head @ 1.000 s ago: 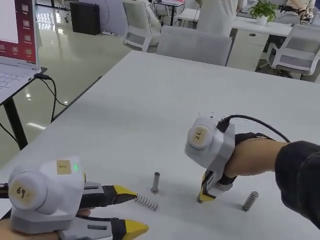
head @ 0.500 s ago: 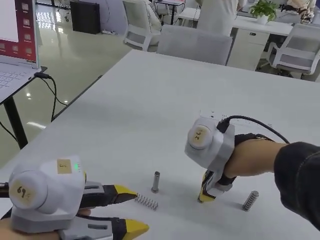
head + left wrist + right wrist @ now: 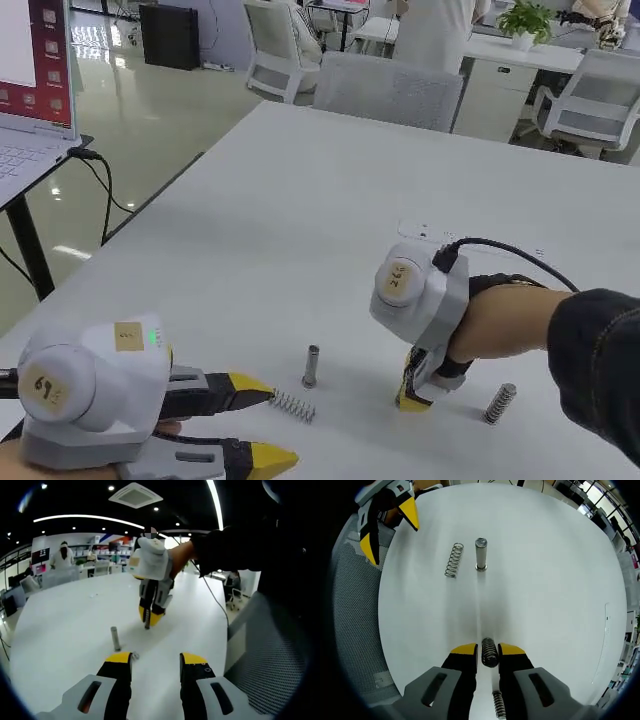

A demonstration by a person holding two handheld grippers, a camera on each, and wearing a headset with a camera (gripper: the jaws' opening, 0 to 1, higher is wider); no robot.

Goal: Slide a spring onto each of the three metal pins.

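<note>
A bare metal pin point(image 3: 311, 365) stands upright on the white table point(image 3: 300, 200); it also appears as pin point(image 3: 480, 554) and pin point(image 3: 115, 638). A loose spring point(image 3: 292, 405) lies just before it, also seen as spring point(image 3: 453, 560). My right gripper point(image 3: 413, 398) points straight down at the table, its jaws shut on a second spring point(image 3: 489, 652) seen end-on. A third spring point(image 3: 497, 403) stands tilted to the right of it; whether a pin is inside is hidden. My left gripper point(image 3: 272, 430) hovers open near the loose spring, with nothing between its fingers point(image 3: 119, 661).
A black cable point(image 3: 500, 245) runs from the right gripper across the table. A laptop point(image 3: 30, 90) sits on a side desk at the left. Grey chairs point(image 3: 390, 90) stand beyond the table's far edge.
My right gripper has sunk slightly toward the table with the spring in it. The left gripper, pin and loose spring have stayed put.
</note>
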